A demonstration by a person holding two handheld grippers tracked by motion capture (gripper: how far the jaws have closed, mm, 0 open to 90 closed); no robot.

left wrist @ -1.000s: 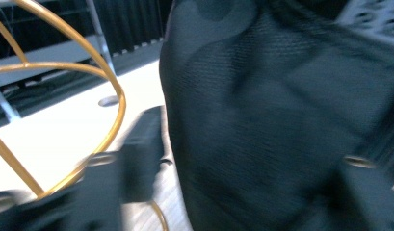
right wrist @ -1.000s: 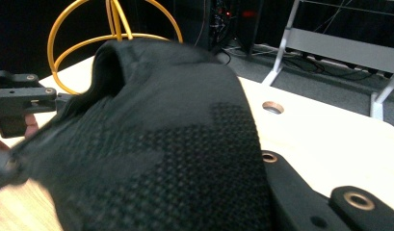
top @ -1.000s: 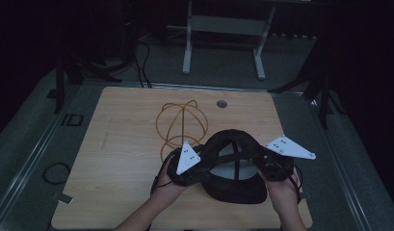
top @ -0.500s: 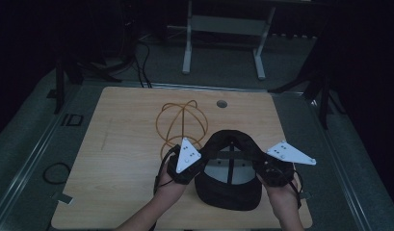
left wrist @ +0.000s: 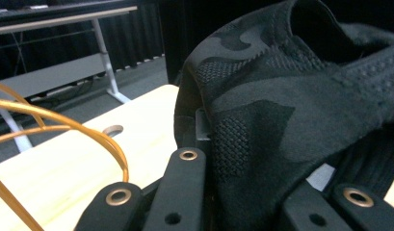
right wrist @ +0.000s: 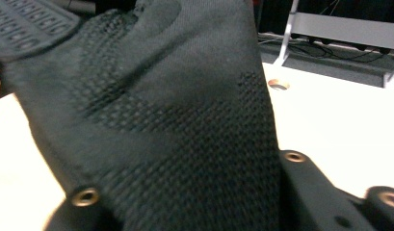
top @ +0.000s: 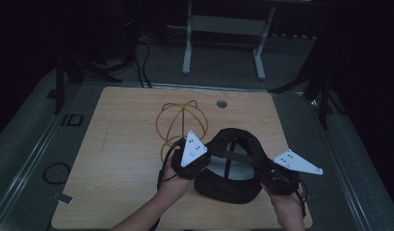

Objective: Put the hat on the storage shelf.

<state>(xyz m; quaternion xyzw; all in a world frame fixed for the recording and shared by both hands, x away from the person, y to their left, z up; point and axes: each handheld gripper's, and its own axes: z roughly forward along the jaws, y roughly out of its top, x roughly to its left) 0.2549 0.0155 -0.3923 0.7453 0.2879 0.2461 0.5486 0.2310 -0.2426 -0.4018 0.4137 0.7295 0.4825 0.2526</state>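
Note:
A black knit cap [top: 228,188] hangs upside down over the near middle of the wooden table [top: 122,144], with its adjuster strap [top: 235,156] across the opening. My left gripper [top: 203,164] is shut on the cap's left side, and its own view shows the camouflage fabric [left wrist: 281,96] pinched in the left gripper [left wrist: 242,180]. My right gripper [top: 268,175] is shut on the cap's right side. There the dotted fabric [right wrist: 175,96] lies across the right gripper [right wrist: 190,178]. An orange wire frame [top: 177,120] stands just behind the left gripper.
A round cable hole [top: 222,103] lies in the table's far middle. A white desk frame [top: 223,24] stands on the floor beyond the table. A black cable loop [top: 55,172] lies on the floor at the left. The orange wire [left wrist: 64,125] curves close to my left jaw.
Both grippers kept hold of the cap and shifted a little. The cap tipped, its brim sinking toward the near edge of the table.

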